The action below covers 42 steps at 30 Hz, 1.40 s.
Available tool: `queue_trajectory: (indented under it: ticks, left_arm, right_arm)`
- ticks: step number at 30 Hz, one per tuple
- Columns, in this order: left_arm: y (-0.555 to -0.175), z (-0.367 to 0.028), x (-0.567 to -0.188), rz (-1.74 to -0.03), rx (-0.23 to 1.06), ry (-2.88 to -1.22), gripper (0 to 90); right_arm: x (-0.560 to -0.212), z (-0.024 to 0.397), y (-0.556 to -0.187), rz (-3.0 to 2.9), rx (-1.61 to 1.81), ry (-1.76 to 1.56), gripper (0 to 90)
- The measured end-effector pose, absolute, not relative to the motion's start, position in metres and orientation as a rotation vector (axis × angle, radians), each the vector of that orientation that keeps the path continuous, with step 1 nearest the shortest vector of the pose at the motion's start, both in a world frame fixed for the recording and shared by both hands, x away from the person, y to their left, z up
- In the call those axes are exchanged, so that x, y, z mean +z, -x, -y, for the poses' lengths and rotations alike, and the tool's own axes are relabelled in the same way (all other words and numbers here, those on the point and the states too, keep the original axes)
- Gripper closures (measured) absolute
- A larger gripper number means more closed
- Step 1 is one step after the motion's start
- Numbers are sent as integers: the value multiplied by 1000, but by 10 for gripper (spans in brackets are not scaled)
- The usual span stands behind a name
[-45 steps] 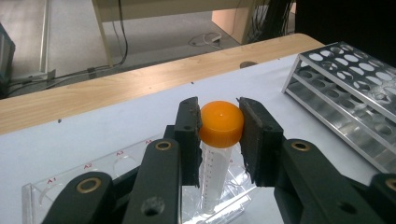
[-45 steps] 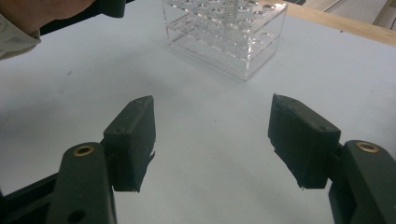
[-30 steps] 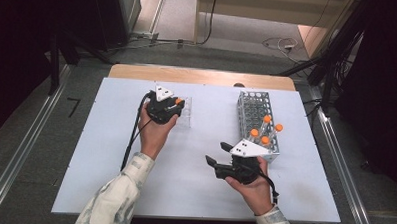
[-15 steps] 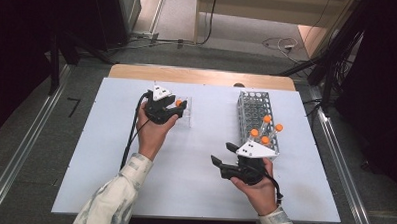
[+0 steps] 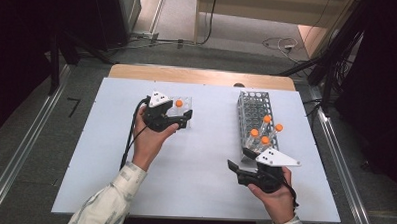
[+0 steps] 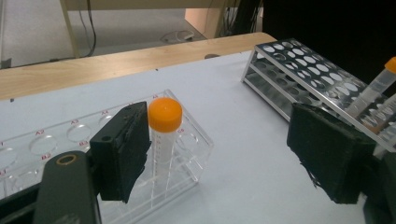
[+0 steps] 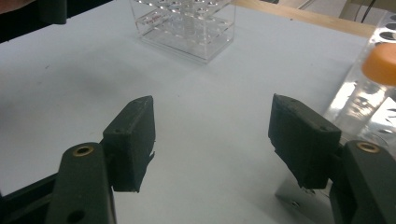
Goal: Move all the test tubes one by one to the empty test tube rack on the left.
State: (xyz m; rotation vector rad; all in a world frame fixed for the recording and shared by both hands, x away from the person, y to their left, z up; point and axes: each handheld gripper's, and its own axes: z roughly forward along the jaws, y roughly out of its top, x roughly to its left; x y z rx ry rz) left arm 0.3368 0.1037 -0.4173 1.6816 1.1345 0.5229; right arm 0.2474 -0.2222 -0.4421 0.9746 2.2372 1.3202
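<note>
Orange caps count four on tubes in the metal wire rack (image 5: pixel 256 119) from above. Your left gripper (image 6: pixel 224 154), jaws just opened, flanks one orange-capped clear tube (image 6: pixel 164 135) standing in the clear acrylic rack (image 6: pixel 187 158). Your right gripper (image 7: pixel 212 140) gapes over the white table (image 7: pixel 70 93).

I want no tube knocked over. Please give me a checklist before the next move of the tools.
1. Tube seated upright in clear rack: ok.
2. Left tool released it, its jaws having just opened: ok.
3. Left pad away from tube: cannot tell, very close.
4. Right tool open and empty: ok.
5. Tubes remaining in metal rack: ok, four orange caps.
</note>
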Motion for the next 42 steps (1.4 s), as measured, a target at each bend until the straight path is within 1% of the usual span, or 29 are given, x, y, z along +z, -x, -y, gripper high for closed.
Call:
queue_trajectory:
  ticks: [13,18,23,29,34,42]
  left_arm:
    - [-312,-116,-429,-1140,464,-1642,161]
    - [-306,-119,-431,-1137,438,-1622,134]
    - [-301,-120,-433,-1139,419,-1608,133]
    - [-298,-118,-435,-1124,419,-1644,108]
    - [-294,-119,-437,-1122,428,-1653,107]
    - [-288,-120,-442,-1125,455,-1663,110]
  right_arm:
    - [-444,262,-243,-2152,1287,-1072,306]
    - [-445,269,-248,-2119,1269,-1101,311]
    - [-449,273,-256,-2088,1247,-1133,317]
    - [-453,278,-268,-2055,1229,-1174,332]
    - [-455,279,-276,-2039,1220,-1174,391]
    - [-457,276,-283,-2036,1216,-1147,556]
